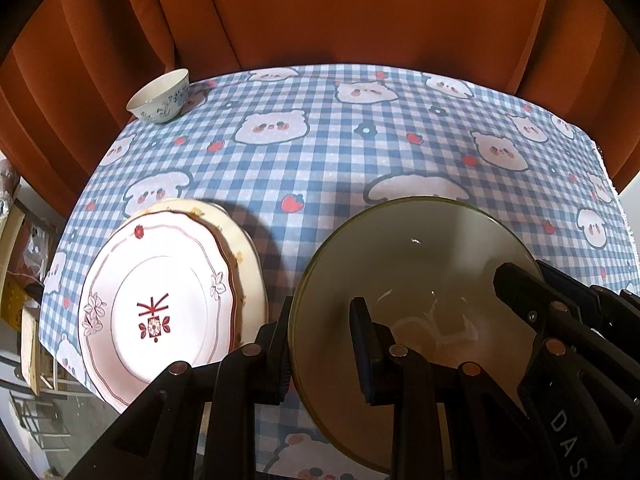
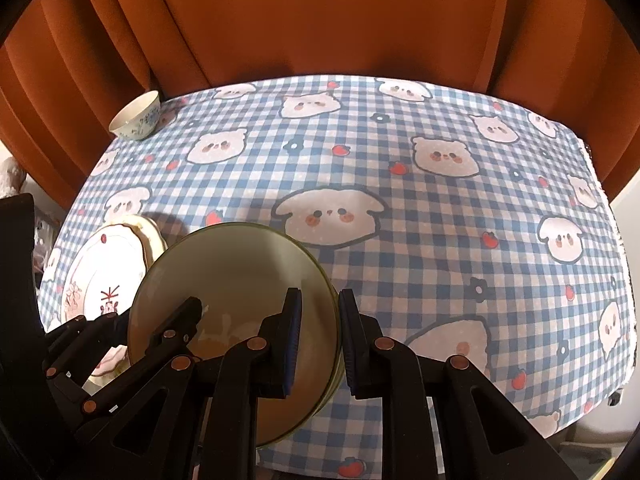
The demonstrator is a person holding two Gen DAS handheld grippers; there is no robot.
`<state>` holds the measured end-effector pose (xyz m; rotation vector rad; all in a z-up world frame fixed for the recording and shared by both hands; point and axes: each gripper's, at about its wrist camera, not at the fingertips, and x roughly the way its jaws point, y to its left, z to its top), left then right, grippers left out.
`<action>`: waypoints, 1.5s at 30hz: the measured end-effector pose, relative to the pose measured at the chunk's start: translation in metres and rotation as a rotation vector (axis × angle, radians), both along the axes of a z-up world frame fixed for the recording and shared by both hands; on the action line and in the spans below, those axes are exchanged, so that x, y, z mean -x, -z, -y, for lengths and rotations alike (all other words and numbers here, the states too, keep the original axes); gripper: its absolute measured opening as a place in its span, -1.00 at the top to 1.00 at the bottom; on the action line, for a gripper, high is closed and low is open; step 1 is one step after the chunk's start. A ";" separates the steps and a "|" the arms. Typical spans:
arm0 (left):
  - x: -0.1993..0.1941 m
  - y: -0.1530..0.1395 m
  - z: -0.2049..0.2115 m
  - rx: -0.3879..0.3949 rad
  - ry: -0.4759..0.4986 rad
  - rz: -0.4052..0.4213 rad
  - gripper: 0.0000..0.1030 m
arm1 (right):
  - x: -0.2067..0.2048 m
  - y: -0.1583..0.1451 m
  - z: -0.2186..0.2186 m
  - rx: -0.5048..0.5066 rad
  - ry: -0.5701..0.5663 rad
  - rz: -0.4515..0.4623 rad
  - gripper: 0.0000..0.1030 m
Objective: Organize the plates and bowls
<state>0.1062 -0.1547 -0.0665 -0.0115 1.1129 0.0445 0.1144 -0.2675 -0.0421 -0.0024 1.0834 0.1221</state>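
Backdrop: rust-orange curtain (image 1: 320, 12) behind a surface in a blue checked bear-print tablecloth (image 1: 340, 168)
Big bowl: olive-green bowl (image 1: 416, 264), both grippers pinching its rim
Left gripper (image 1: 324, 344): fingers clamped on the near-left rim
Right gripper (image 2: 320, 340): fingers clamped on the right rim
Plates: floral plate (image 1: 160, 316) stacked on a cream plate (image 1: 248, 264), left of the bowl
Small bowl: little floral bowl (image 1: 160, 96), far-left corner

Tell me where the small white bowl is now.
The small white bowl stands at the far left corner of the checked tablecloth, by the orange curtain, beyond the stacked plates.
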 end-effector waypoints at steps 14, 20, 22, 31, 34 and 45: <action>-0.004 0.018 0.008 -0.014 -0.006 -0.043 0.53 | -0.007 0.018 0.002 0.031 -0.028 -0.032 0.57; -0.004 0.018 0.010 -0.027 -0.013 -0.023 0.53 | -0.007 0.020 0.003 0.037 -0.038 -0.018 0.57; -0.004 0.019 0.010 -0.019 -0.014 -0.023 0.53 | -0.007 0.021 0.003 0.034 -0.038 -0.015 0.57; 0.000 0.014 0.008 0.030 0.022 -0.051 0.22 | -0.005 0.017 0.007 -0.015 -0.056 -0.030 0.47; 0.002 0.009 0.009 0.026 0.035 -0.041 -0.14 | -0.006 0.018 0.006 -0.018 -0.054 -0.044 0.39; -0.002 -0.006 -0.007 0.042 0.070 0.018 -0.41 | -0.007 0.005 -0.005 -0.006 -0.034 -0.014 -0.18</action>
